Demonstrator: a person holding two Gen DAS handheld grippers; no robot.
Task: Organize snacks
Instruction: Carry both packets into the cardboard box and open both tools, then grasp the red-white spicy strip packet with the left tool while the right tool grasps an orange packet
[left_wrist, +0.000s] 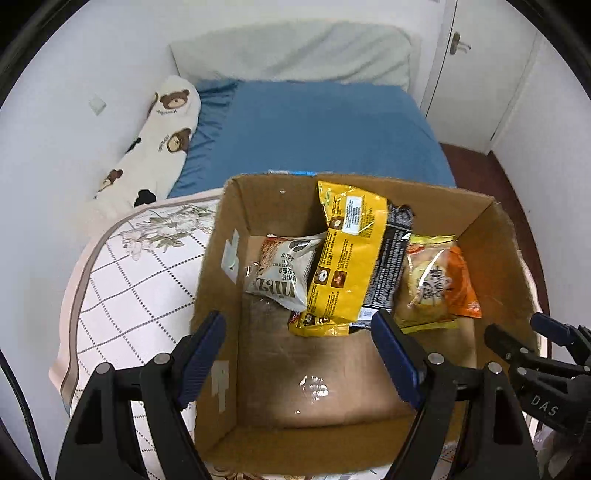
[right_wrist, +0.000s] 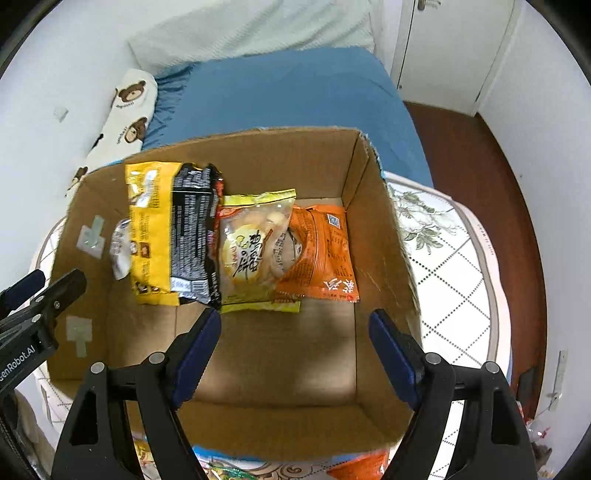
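An open cardboard box (left_wrist: 218, 280) (right_wrist: 384, 229) stands on the bed. Inside, along its far side, lie a white oat packet (left_wrist: 282, 273), a yellow packet (left_wrist: 345, 254) (right_wrist: 149, 229), a black packet (left_wrist: 389, 266) (right_wrist: 194, 236), a clear yellow-edged biscuit bag (left_wrist: 430, 280) (right_wrist: 255, 247) and an orange packet (right_wrist: 325, 251). My left gripper (left_wrist: 299, 328) is open and empty above the box's near left part. My right gripper (right_wrist: 291, 325) is open and empty above the box's near right part; it also shows in the left wrist view (left_wrist: 517, 332).
The box sits on a white checked quilt (left_wrist: 136, 280) (right_wrist: 454, 280) on a blue-sheeted bed (left_wrist: 317, 129). A bear-print pillow (left_wrist: 155, 140) lies along the left wall. More snack packets (right_wrist: 354, 465) lie in front of the box. A wooden floor (right_wrist: 469, 173) and white doors are to the right.
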